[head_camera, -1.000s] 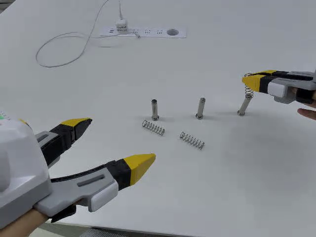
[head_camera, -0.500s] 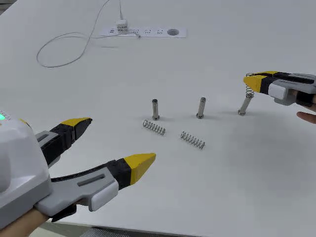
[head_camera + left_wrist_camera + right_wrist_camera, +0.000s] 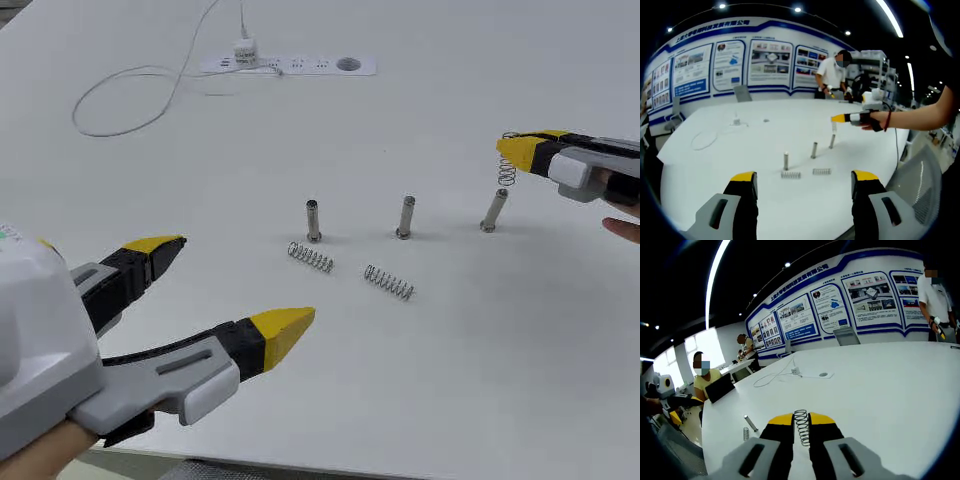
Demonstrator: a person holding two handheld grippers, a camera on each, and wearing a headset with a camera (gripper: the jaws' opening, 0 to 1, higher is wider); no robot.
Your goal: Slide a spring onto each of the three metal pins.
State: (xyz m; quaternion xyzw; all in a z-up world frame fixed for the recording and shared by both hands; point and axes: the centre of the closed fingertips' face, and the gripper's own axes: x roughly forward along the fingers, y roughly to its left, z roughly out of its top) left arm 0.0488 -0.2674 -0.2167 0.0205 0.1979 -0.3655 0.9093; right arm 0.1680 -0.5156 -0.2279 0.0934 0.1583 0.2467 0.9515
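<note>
A small wire spring [image 3: 506, 172] hangs from the tip of the right gripper [image 3: 520, 152], whose jaws are pinched almost together on its upper coils. The right gripper view shows the coil standing between the yellow tips. The spring dangles just above the rightmost pin [image 3: 493, 210], which leans rather than standing straight. I'd judge the spring feather-light and squashy, apt to buckle or ping away if squeezed mid-length. A gentle hold near one end, leaving the bore free, should suit it. The middle pin [image 3: 405, 217] and left pin [image 3: 313, 221] stand upright and bare. The left loose spring [image 3: 310, 258] and right loose spring [image 3: 389, 283] lie on the white table [image 3: 450, 400] just in front of them. The left gripper [image 3: 245, 282] hovers nearer me, jaws spread wide, holding nothing.
</note>
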